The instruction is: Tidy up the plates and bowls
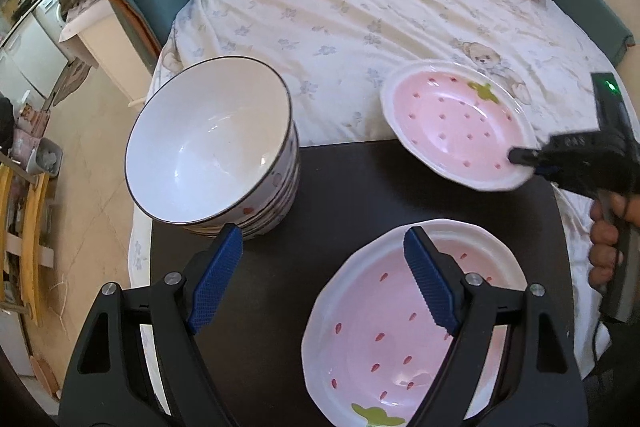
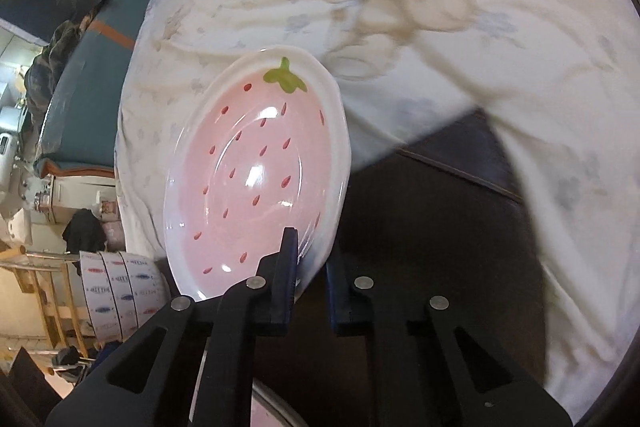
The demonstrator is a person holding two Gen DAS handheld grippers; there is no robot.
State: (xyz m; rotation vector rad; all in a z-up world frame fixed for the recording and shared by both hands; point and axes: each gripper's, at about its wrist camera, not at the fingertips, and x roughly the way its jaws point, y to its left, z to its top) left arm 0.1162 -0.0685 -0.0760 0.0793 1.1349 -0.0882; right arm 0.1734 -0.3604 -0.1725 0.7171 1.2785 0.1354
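Left gripper [image 1: 322,291] hangs wide open, empty, over the dark surface [image 1: 320,187], one finger above the near plate [image 1: 400,327]. Bowl stack [image 1: 212,143] just beyond, at the surface's edge. Right gripper [image 2: 310,267] pinches the far plate [image 2: 256,171] by its rim only, tilted, over the bed [image 1: 340,11]. Risk: thin edge hold slips, plate swings or drops, chips the near plate.

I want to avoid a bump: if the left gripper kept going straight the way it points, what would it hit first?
Probably the bare dark table. The left gripper is open and aims down between the bowl stack and the near plate; its right finger overlaps that plate's rim in the picture, so depth is unclear.
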